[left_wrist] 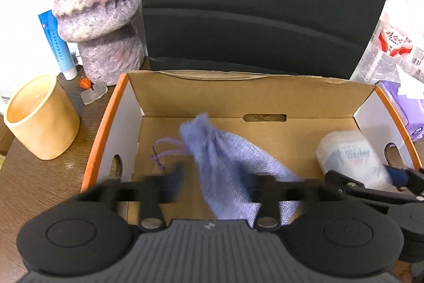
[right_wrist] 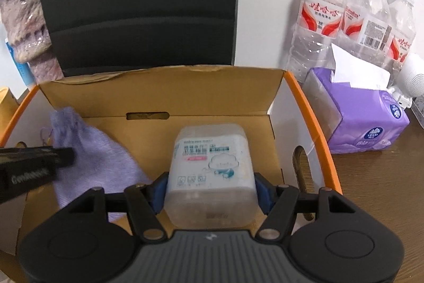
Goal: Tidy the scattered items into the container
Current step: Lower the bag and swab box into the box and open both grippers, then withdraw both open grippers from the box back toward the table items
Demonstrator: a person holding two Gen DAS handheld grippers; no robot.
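Pouch [left_wrist: 228,163], wipes pack [right_wrist: 212,171] in box [right_wrist: 312,108] — tissues [right_wrist: 371,123] beside

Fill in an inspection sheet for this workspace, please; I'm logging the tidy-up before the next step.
Surface: brown wooden table.
Job's things: purple pouch and wipes pack inside the cardboard box.
Clutter: yellow cup, purple vase, blue tube, tissue pack, water bottles.
Grippers: left gripper open, pouch loose between its fingers; right gripper shut on the wipes pack.
Cables: nothing seen.
Surroundings: dark chair back, white wall.
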